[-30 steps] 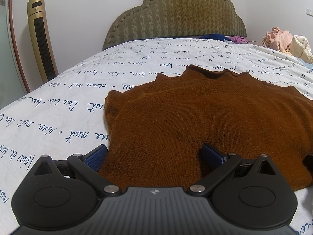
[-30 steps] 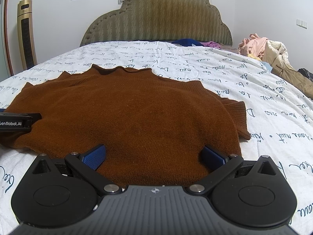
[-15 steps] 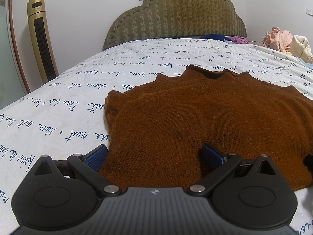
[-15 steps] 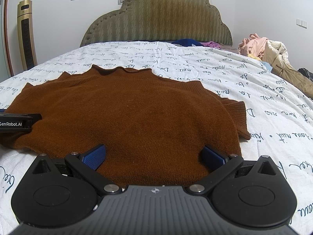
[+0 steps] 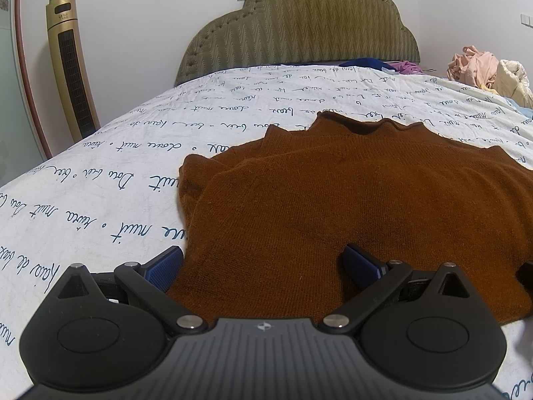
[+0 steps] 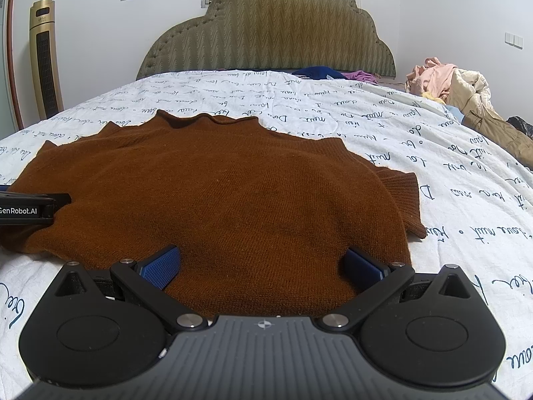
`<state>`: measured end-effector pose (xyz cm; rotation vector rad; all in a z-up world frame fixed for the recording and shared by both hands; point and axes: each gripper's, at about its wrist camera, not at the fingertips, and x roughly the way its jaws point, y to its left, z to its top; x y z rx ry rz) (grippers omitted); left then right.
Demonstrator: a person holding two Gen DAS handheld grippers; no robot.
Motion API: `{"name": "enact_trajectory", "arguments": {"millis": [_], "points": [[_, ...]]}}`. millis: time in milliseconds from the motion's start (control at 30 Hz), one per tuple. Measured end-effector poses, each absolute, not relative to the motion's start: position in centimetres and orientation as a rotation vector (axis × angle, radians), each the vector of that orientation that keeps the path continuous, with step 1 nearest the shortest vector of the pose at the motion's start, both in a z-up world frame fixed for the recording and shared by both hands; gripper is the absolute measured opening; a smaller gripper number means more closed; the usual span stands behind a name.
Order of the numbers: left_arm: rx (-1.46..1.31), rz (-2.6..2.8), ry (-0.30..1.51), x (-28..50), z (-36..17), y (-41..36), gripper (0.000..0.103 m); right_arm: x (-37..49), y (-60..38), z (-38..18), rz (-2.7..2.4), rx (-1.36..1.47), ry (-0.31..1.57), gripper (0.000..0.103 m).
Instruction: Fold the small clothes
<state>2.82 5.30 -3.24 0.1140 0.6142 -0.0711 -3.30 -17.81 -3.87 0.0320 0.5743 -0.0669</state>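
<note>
Across the script-printed bedsheet (image 5: 100, 200) a brown sweater (image 5: 333, 200) was laid with sleeves tucked, body unfolded, while left gripper (image 5: 263, 266) and right gripper (image 6: 261, 265) were held wide apart, empty, at its hem.

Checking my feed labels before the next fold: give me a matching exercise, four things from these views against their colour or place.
Things:
1. sweater
2. tower fan
3. headboard
4. pile of clothes

Descriptions:
A. gold, standing by the wall left of the bed
B. rust brown, spread flat on the bedspread
C. heaped at the bed's far right
D. olive, zigzag-textured, at the bed's far end

Pairs: 1-B, 2-A, 3-D, 4-C
</note>
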Motion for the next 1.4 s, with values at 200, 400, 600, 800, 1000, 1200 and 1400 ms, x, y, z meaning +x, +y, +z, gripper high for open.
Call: {"name": "enact_trajectory", "arguments": {"millis": [200, 400, 600, 800, 1000, 1200, 1400], "points": [[0.114, -0.071, 0.614, 2.8, -3.2, 5.3, 0.103, -3.3, -17.8, -3.9, -0.068, 0.031, 0.575, 0.103], [0.114, -0.071, 0.614, 2.8, -3.2, 5.3, 0.103, -3.3, -17.7, -3.8, -0.074, 0.021, 0.574, 0.103], [0.106, -0.118, 0.598, 2.4, -1.8, 7.0, 0.103, -3.9, -17.4, -2.9, -0.086, -0.005, 0.552, 0.103], [0.0, -0.089, 0.598, 5.2, 1.1, 13.2, 0.103, -4.7, -13.7, 0.0, -0.07, -0.245, 0.452, 0.103], [-0.147, -0.242, 0.754, 10.5, 1.6, 17.6, 0.103, -6.1, -5.8, 0.1, 0.025, -0.634, 0.35, 0.103], [-0.381, -0.423, 0.946, 14.1, -1.4, 18.4, 0.103, -7.5, 0.4, -1.3, 0.301, -0.708, 0.389, 0.102], [-0.606, -0.563, 0.996, 17.7, -2.8, 18.6, 0.103, -6.1, 4.2, -2.9, 0.314, -0.828, 0.356, 0.101]]}}
